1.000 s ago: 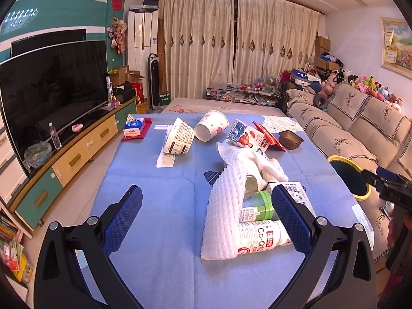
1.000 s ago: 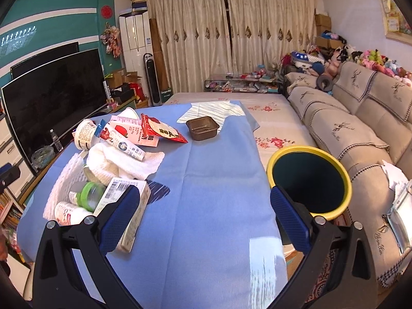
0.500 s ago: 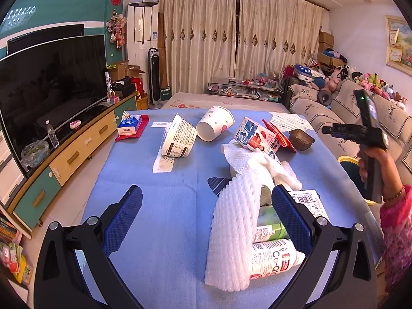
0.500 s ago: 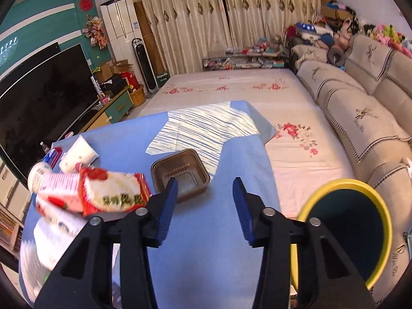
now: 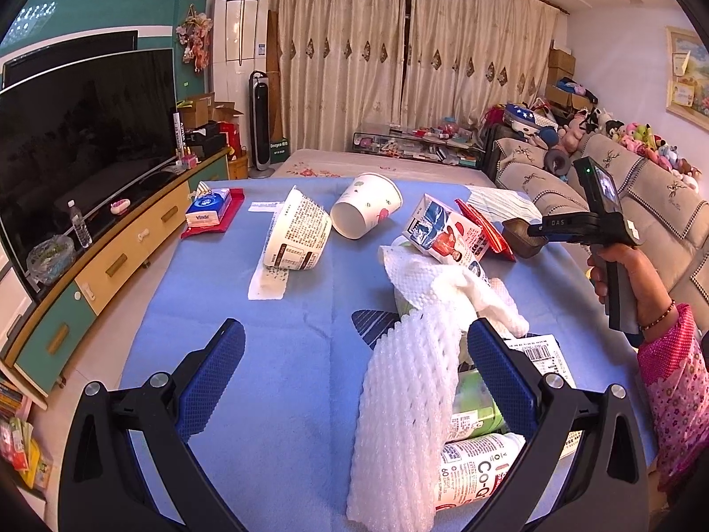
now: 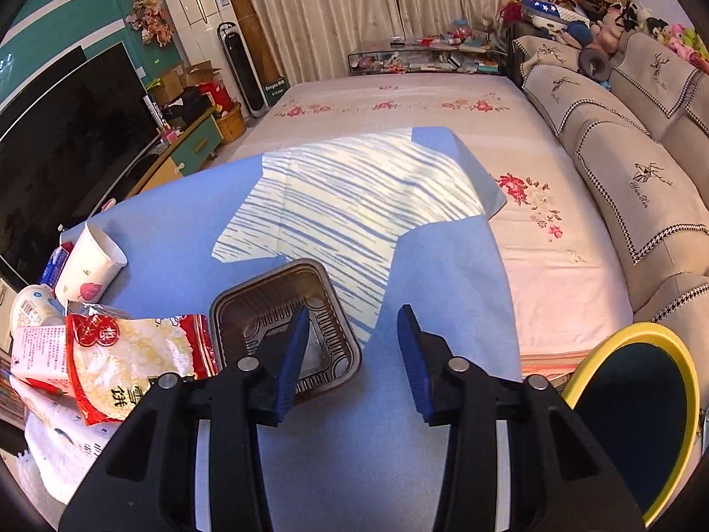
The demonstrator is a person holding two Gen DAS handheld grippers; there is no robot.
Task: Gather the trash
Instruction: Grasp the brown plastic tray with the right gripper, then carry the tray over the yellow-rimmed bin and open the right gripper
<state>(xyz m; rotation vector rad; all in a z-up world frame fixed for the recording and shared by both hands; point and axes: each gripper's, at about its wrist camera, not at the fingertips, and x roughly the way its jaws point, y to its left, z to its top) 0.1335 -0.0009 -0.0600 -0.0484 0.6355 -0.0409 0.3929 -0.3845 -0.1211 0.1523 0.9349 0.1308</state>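
Trash on the blue cloth [image 5: 274,354], counted: two paper cups, one printed tub [image 5: 298,234] on its side and one white cup [image 5: 364,211] on its side beside it; one carton [image 5: 438,232]; one red snack bag [image 6: 128,365]; one brown plastic tray [image 6: 283,328]; one crumpled paper towel [image 5: 447,286]; one white foam net [image 5: 407,416]; two bottles lay under the net, one green-labelled [image 5: 474,403], one white [image 5: 474,474]; one barcode sheet [image 5: 538,352], partly hidden; one tissue pack [image 5: 208,207] sat on a red pouch at the cloth's far left edge; one yellow-rimmed bin [image 6: 638,412] stood off the cloth's right edge, beside the sofa.

Left gripper [image 5: 354,354] pointed down at the cloth, fingers spread wide; foam net sat between them toward the right finger; contact unclear; nothing pinched.

Right gripper [image 6: 352,357] tilted steeply down over the tray's right rim; its jaws had just been closing, gap now narrow; left finger [image 6: 290,359] overlapped the tray's inside, right finger was over bare cloth outside the rim; pads not seen pressing the rim, so no grip yet. In the left wrist view a hand [image 5: 620,279] in a pink sleeve held that gripper's handle upright, with the tray just beyond its tips.
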